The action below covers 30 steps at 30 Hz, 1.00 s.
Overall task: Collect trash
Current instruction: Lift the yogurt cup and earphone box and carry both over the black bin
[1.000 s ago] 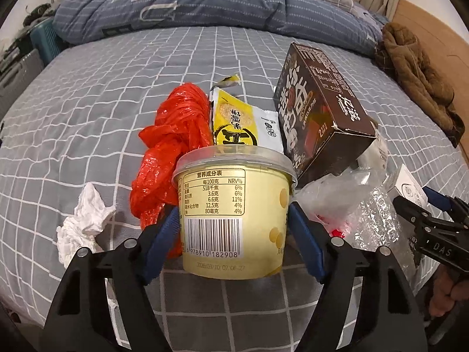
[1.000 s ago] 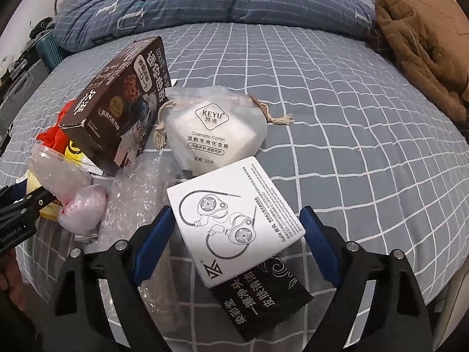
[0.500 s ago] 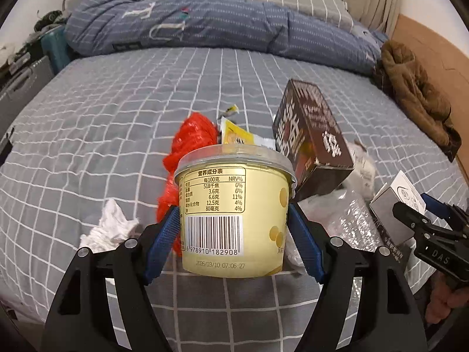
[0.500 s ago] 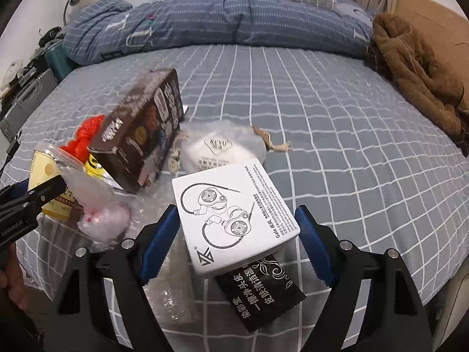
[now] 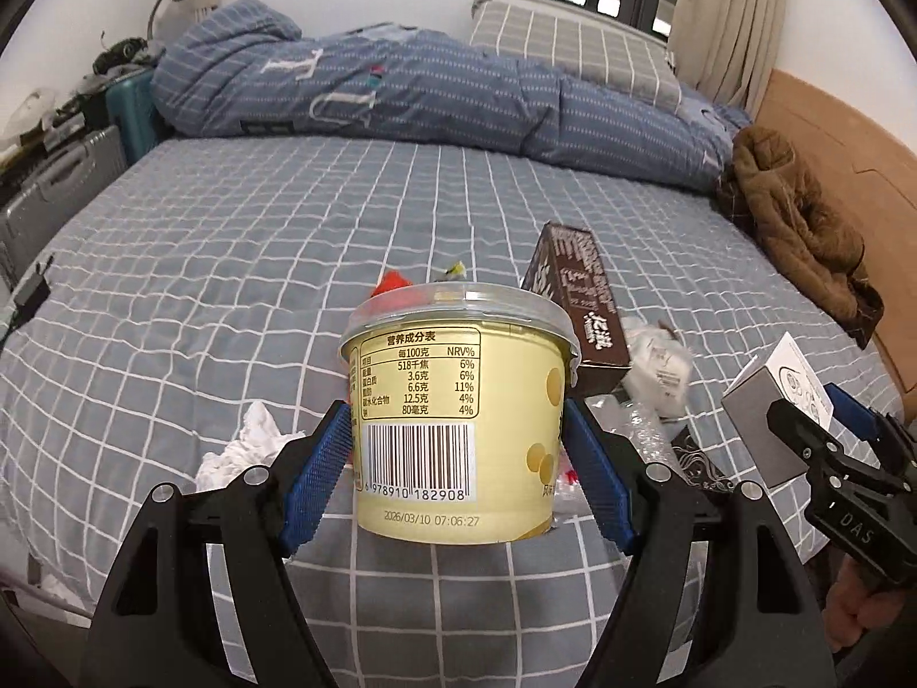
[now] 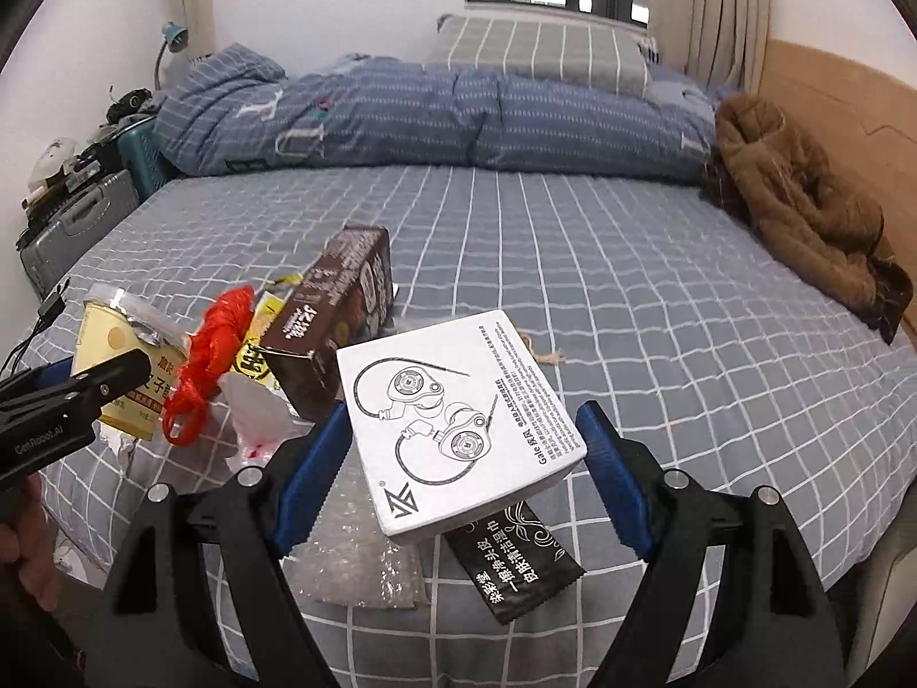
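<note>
A pale yellow lidded cup (image 5: 458, 390) with a barcode label hangs above the grey checked bed, and my left gripper (image 5: 455, 418) is shut on its sides. My right gripper (image 6: 461, 418) is shut on a white earphone box (image 6: 453, 413), also held clear of the bed. Each gripper appears at the edge of the other's view. On the sheet below lie a red plastic bag (image 6: 215, 350), a brown carton (image 6: 338, 315), a yellow snack wrapper (image 6: 258, 355), a crumpled tissue (image 5: 246, 447), bubble wrap (image 6: 367, 562), a black sachet (image 6: 516, 556) and a white pouch (image 5: 659, 367).
A blue quilt (image 5: 401, 92) and a grey pillow lie across the far end of the bed. A brown coat (image 6: 802, 212) is heaped at the right beside the wooden headboard (image 6: 848, 114). A suitcase (image 5: 51, 195) and clutter stand off the bed's left side.
Both grippers have risen with the cup and the earphone box in them. The trash pile on the sheet now sits lower and farther off, and more of the room shows.
</note>
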{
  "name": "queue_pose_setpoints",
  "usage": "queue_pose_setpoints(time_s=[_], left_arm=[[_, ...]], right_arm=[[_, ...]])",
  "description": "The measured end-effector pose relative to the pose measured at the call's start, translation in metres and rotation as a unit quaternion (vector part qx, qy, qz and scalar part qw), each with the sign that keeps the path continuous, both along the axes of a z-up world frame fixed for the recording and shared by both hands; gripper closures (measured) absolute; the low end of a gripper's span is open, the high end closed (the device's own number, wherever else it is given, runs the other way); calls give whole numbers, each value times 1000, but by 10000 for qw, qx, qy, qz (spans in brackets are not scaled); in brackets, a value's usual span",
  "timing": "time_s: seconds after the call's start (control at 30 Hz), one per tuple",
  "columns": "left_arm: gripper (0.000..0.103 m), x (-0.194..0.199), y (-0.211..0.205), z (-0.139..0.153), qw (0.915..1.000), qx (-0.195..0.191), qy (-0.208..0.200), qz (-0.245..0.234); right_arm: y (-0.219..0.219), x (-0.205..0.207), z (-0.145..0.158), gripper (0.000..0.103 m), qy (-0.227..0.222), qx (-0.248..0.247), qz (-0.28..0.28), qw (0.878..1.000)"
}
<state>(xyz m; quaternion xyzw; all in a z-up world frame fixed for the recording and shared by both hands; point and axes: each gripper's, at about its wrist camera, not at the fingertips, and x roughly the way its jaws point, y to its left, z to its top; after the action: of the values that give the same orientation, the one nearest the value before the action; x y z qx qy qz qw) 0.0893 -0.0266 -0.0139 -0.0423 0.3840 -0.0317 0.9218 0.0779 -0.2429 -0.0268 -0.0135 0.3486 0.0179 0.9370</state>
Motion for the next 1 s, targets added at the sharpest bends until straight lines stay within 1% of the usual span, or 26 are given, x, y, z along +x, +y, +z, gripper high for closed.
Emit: queue_pose_setpoints(time_s=[0.13, 0.23, 0.43, 0.63, 0.77, 1.0], left_arm=[[30, -13, 0, 9, 9999, -29, -114, -6], [30, -23, -2, 11, 9999, 52, -156, -30], [30, -39, -4, 11, 9998, 100, -139, -30], [30, -58, -6, 21, 9997, 123, -214, -34], [31, -74, -1, 17, 9998, 95, -148, -14], [31, -114, 9, 13, 9999, 59, -52, 77]], right_arm=[[4, -15, 7, 26, -130, -37, 105, 9999], [4, -22, 10, 26, -167, -45, 158, 9997], [3, -35, 16, 26, -225, 21, 149, 9996], [6, -52, 28, 26, -334, 19, 138, 9993], [9, -66, 33, 26, -341, -21, 144, 9993], [11, -94, 44, 26, -359, 78, 108, 9993]])
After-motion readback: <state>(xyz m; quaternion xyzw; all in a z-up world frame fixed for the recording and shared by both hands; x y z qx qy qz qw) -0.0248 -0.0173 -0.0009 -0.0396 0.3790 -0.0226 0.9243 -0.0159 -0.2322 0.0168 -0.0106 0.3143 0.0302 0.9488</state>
